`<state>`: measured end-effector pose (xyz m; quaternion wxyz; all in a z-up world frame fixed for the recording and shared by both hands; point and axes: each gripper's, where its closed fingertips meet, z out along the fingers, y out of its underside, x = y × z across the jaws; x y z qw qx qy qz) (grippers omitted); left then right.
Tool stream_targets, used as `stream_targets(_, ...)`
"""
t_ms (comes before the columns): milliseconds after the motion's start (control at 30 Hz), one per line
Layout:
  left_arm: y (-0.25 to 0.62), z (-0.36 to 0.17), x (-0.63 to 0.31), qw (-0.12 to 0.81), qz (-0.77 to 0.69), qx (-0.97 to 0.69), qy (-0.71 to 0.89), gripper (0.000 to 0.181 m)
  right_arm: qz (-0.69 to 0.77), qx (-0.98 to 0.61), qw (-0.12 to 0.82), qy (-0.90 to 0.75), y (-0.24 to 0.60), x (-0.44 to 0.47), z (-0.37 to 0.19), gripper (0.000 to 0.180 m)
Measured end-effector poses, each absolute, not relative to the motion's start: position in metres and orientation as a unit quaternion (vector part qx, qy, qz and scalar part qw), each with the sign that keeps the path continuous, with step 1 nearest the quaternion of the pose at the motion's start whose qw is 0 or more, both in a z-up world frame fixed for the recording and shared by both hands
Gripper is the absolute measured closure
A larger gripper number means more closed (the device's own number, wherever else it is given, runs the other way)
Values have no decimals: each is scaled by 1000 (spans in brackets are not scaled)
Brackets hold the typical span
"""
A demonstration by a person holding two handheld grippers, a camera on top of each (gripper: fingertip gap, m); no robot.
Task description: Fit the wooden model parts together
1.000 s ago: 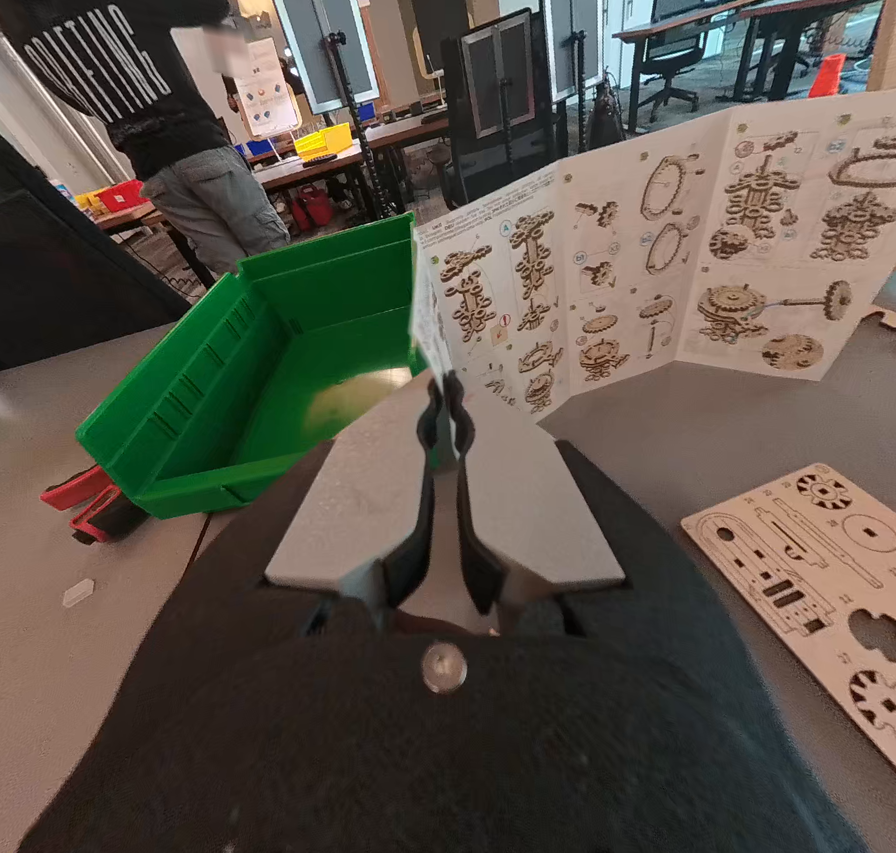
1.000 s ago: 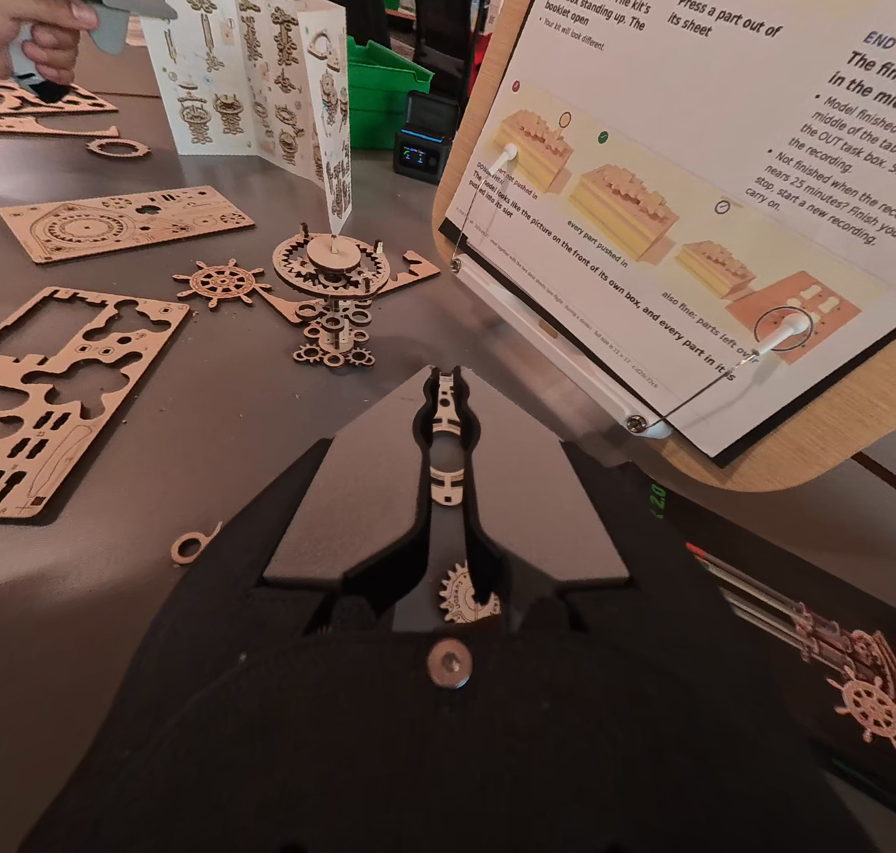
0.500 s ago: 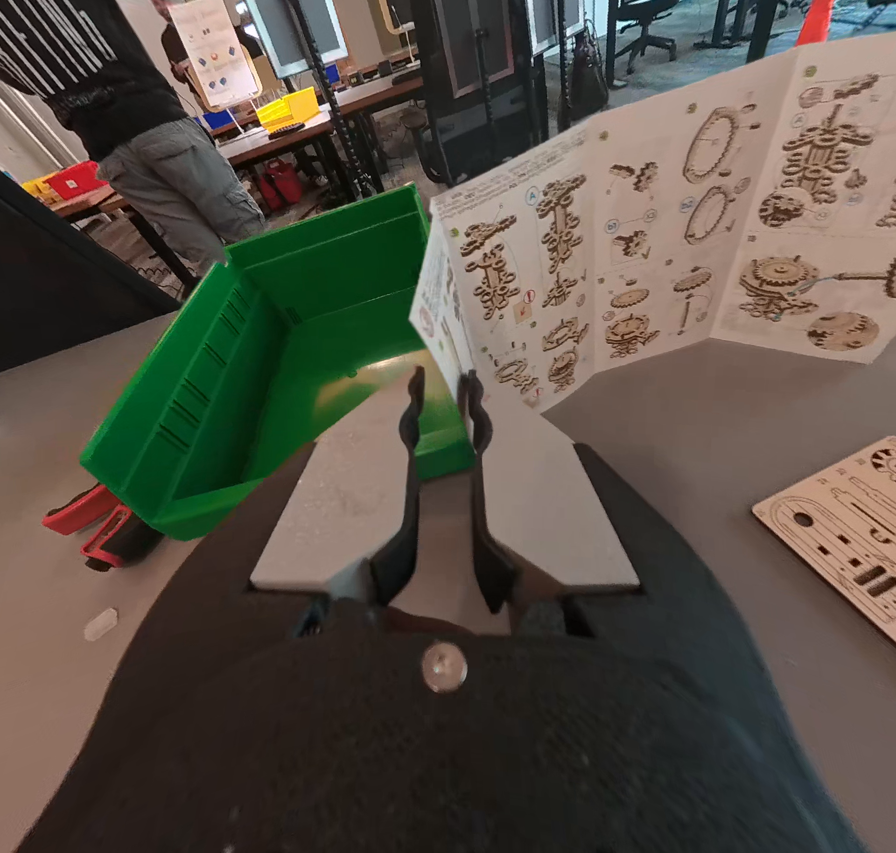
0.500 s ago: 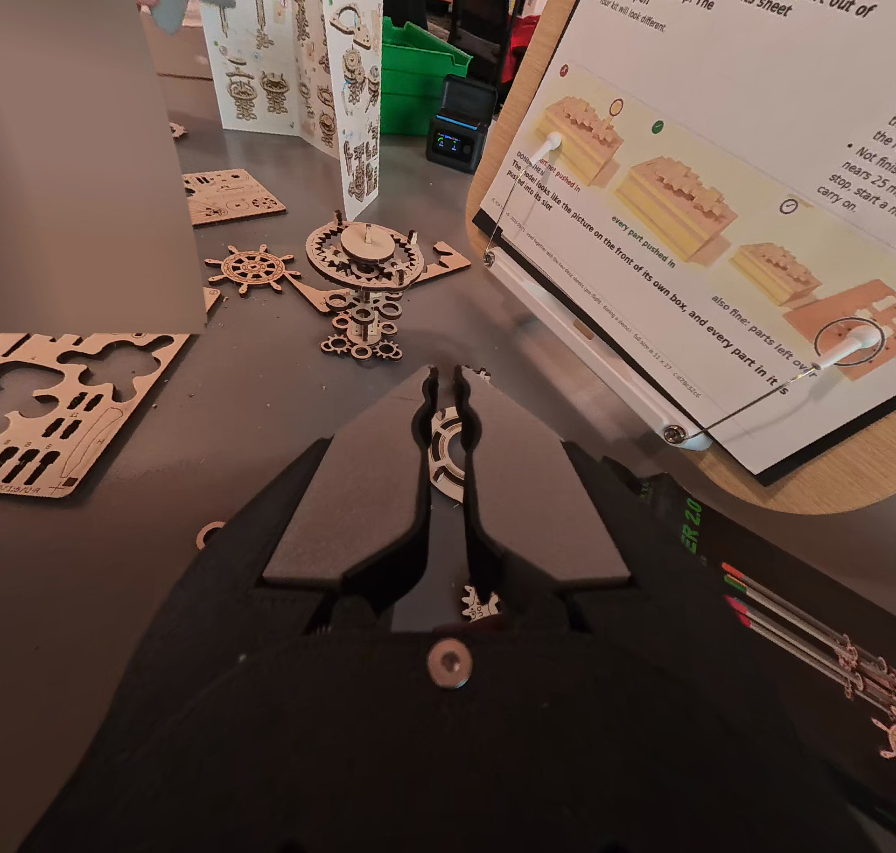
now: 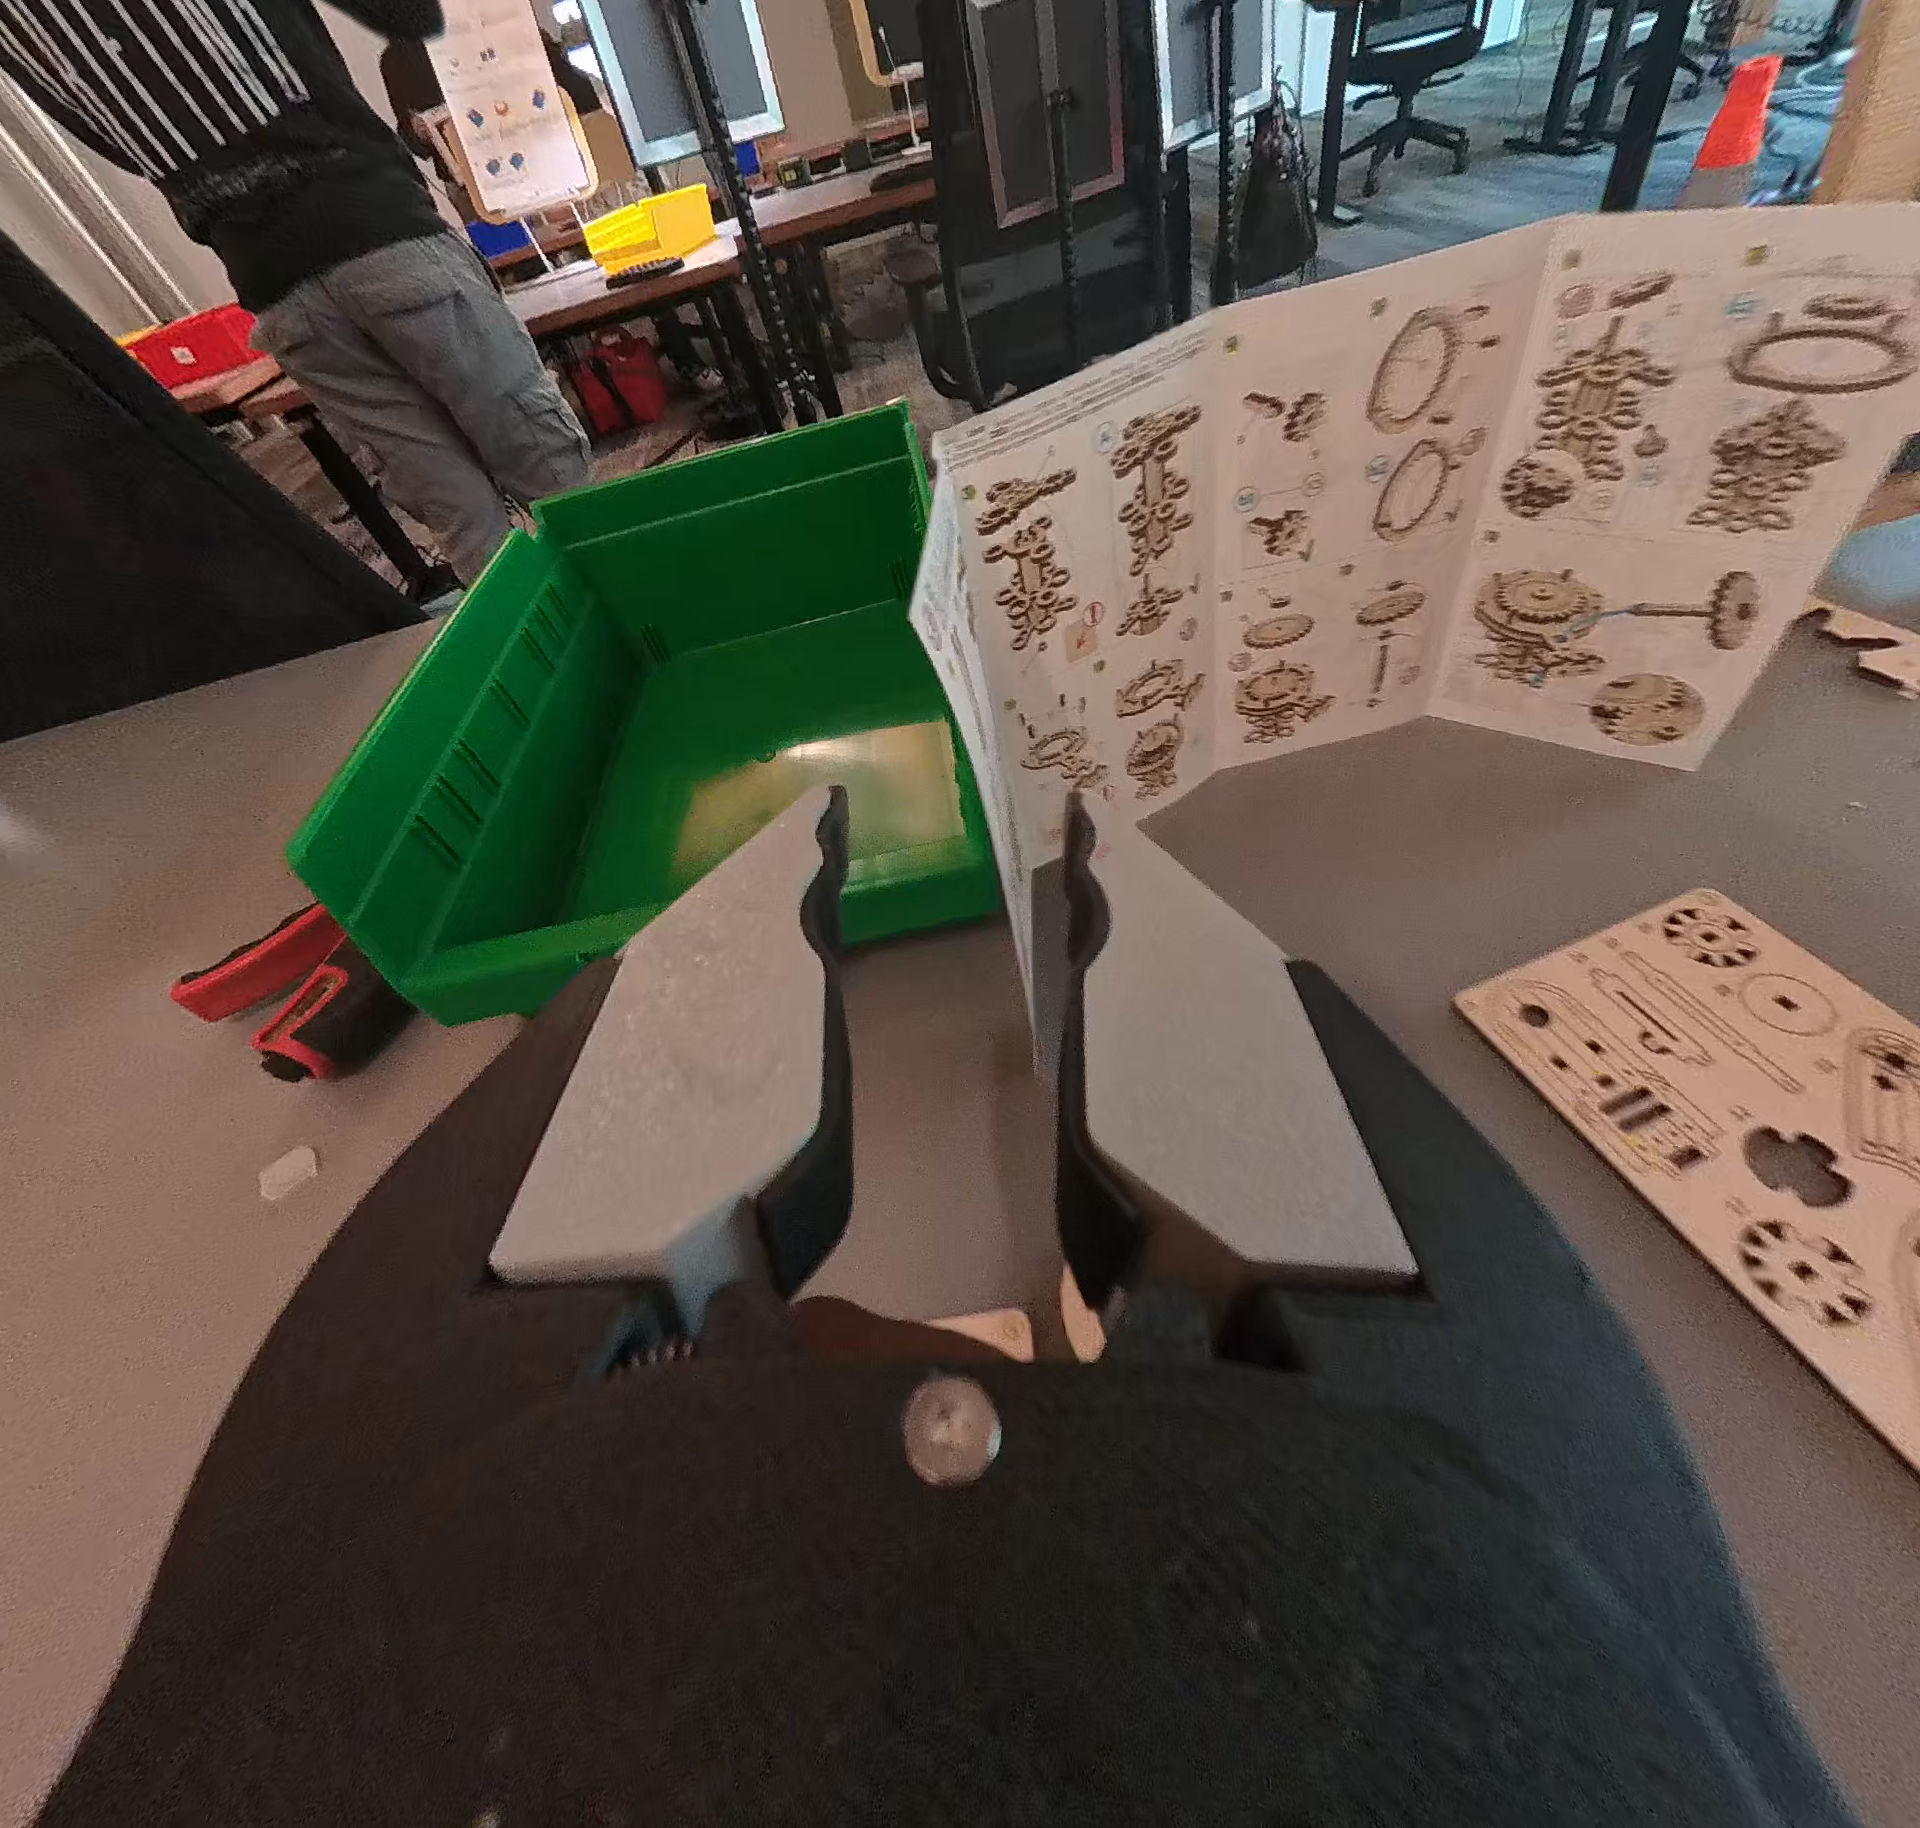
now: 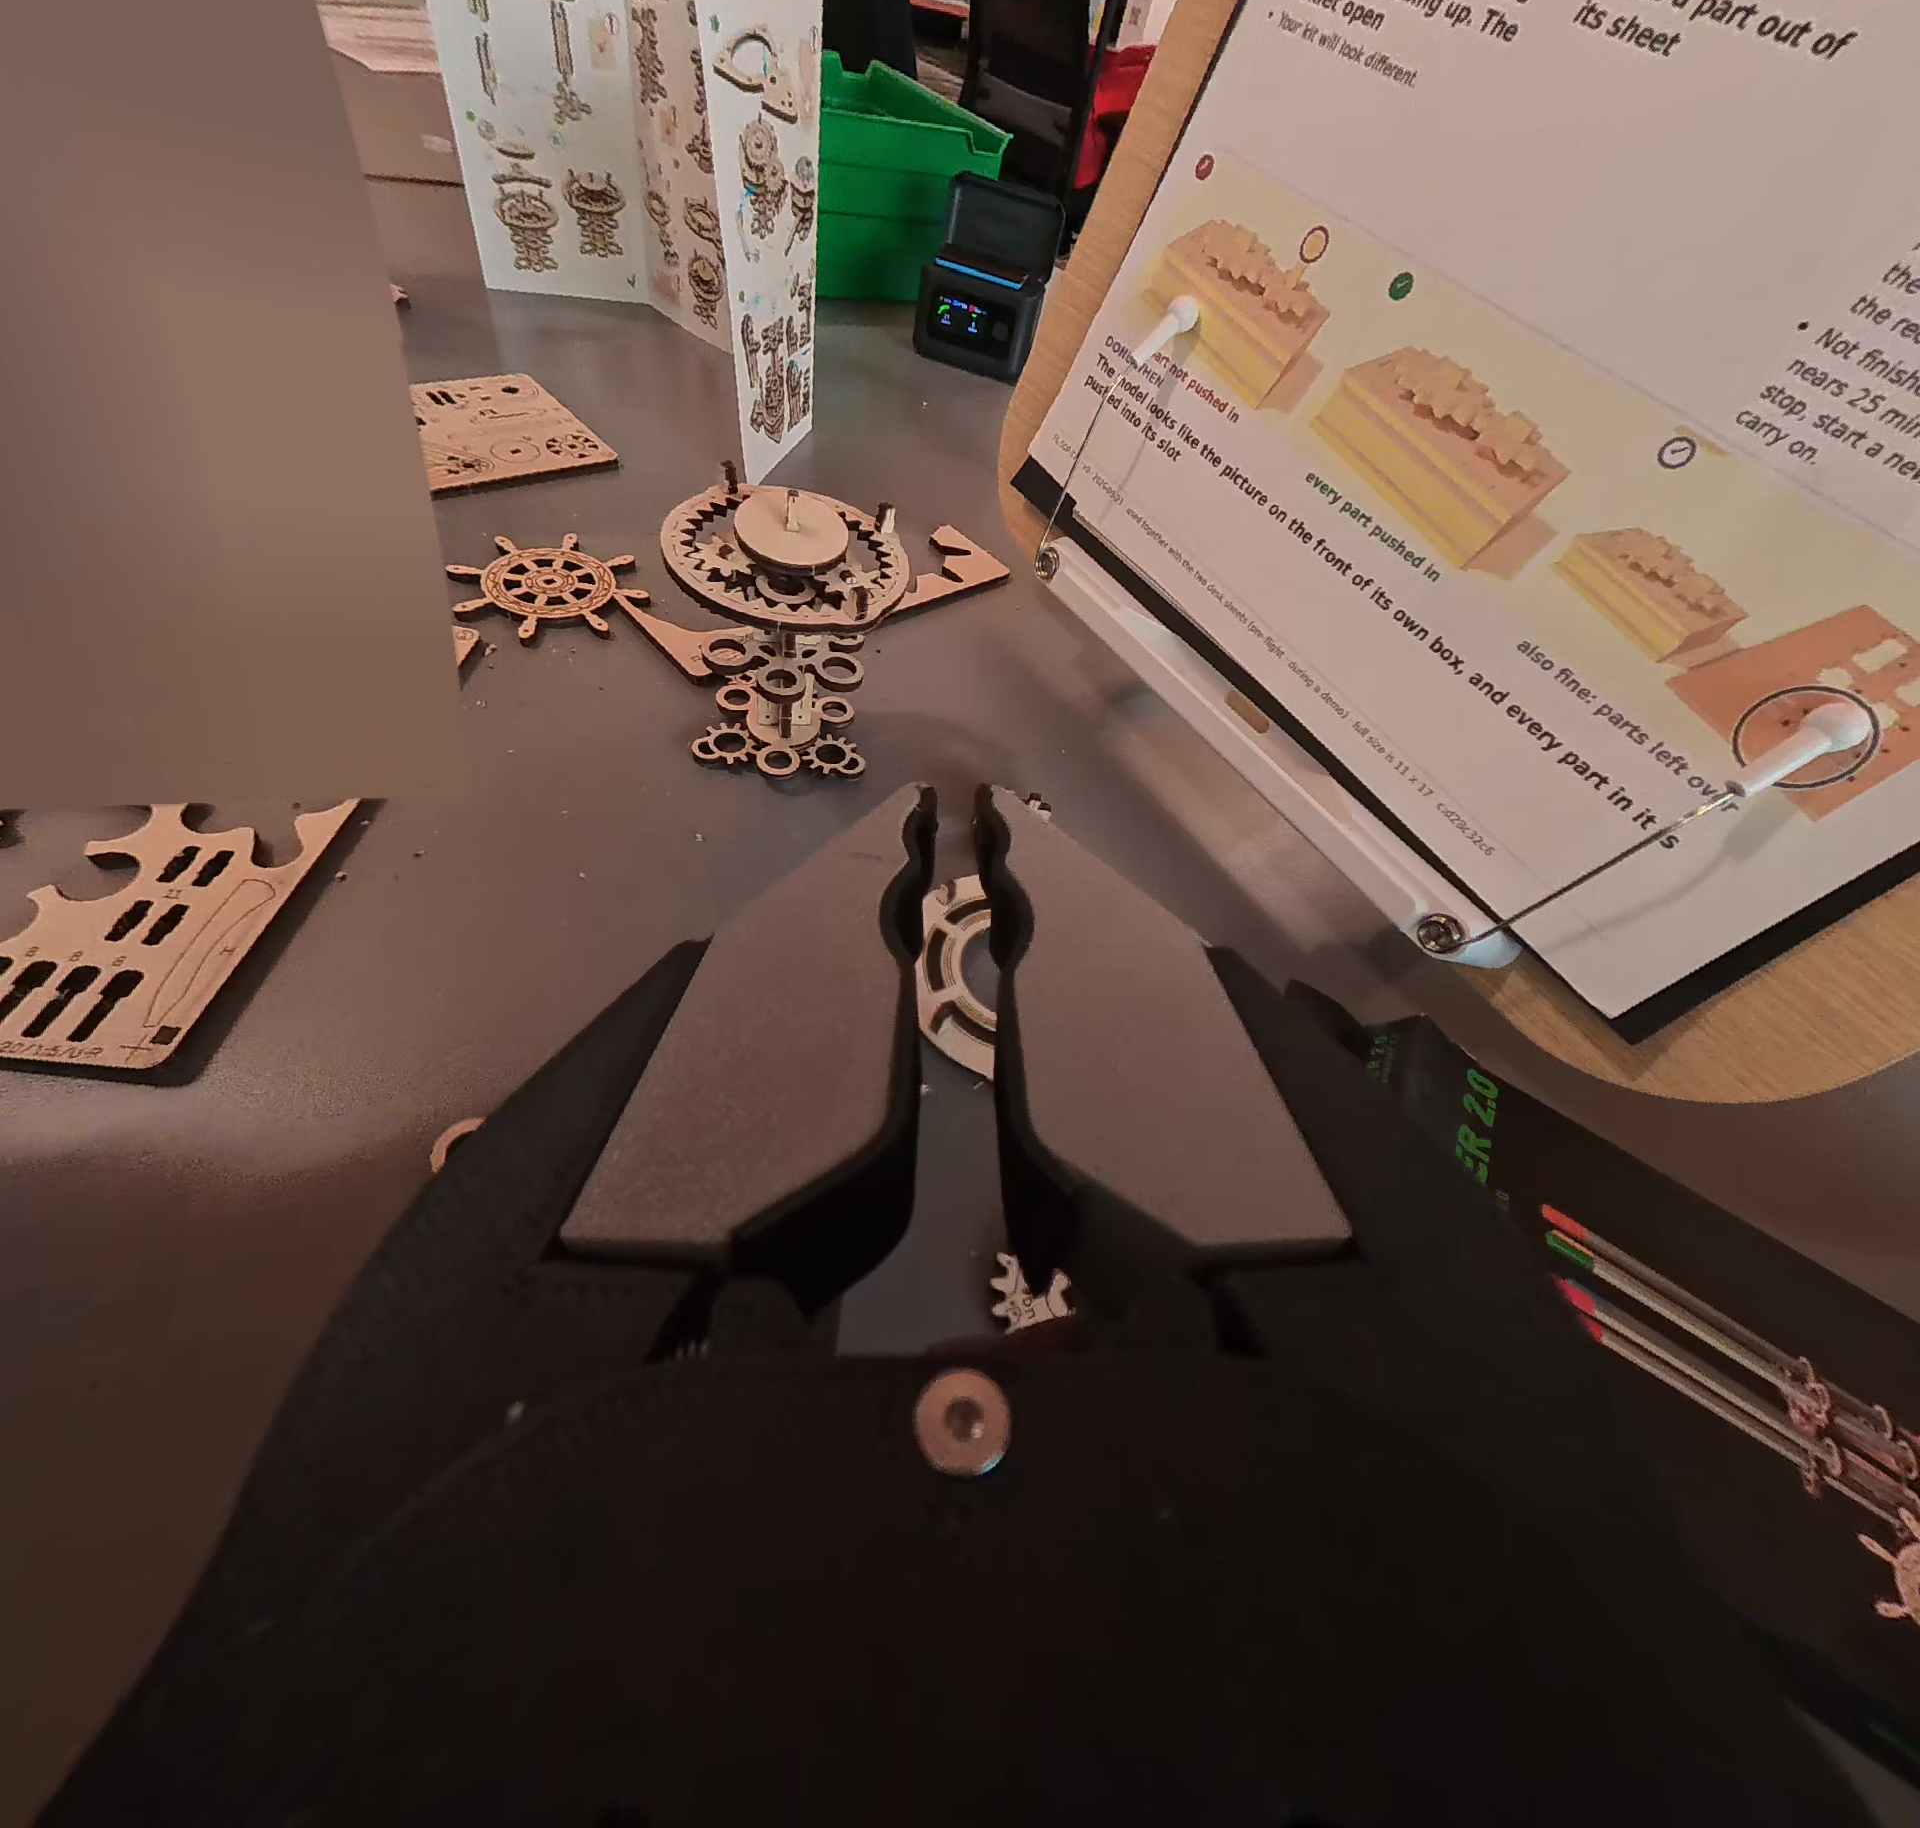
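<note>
My left gripper [image 5: 954, 812] is open. The end panel of the folded instruction booklet [image 5: 1351, 552] stands between its jaws, close to the right finger [image 5: 1081, 905]. My right gripper [image 6: 956, 802] is low over the table with its jaws a little apart. A round wooden ring part [image 6: 951, 968] lies flat below the gap, partly hidden by the fingers. The part-built wooden gear model [image 6: 784, 573] stands just ahead, with a wooden ship's wheel part [image 6: 545, 583] to its left. A small toothed piece [image 6: 1023, 1295] lies near the gripper's base.
An empty green bin [image 5: 644, 698] sits left of the booklet, with a red-and-black tool [image 5: 301, 989] beside it. Punched wooden sheets lie on the table [image 5: 1714, 1082] [image 6: 156, 937] [image 6: 509, 428]. A tilted instruction board [image 6: 1455, 376] stands right, a black kit box [image 6: 1610, 1259] below it. A person stands behind. Left tips to right tips: about 50 centimetres.
My left gripper has opened and let go of the booklet's end panel. My right gripper has opened slightly, and the ring part it pinched now lies flat under it. It moved closer to the model.
</note>
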<state>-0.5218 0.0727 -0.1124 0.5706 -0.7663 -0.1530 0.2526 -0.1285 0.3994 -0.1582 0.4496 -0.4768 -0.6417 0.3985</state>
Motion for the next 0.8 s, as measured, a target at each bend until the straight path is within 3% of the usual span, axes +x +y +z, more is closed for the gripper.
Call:
stream_targets(233, 73, -96, -463, 585, 238, -766, -120, 141, 394, -474, 463, -637, 402, -126, -152, 176)
stream_targets(467, 148, -105, -391, 593, 141, -792, -26, 143, 383, -483, 468, -634, 409, -126, -155, 176)
stream_targets(633, 204, -127, -375, 585, 111, -803, 17, 143, 374, -494, 468, -630, 417, -127, -159, 176)
stream_targets(800, 231, -116, -384, 620, 115, -776, 18, 143, 371, -501, 461, -632, 419, -128, -163, 176)
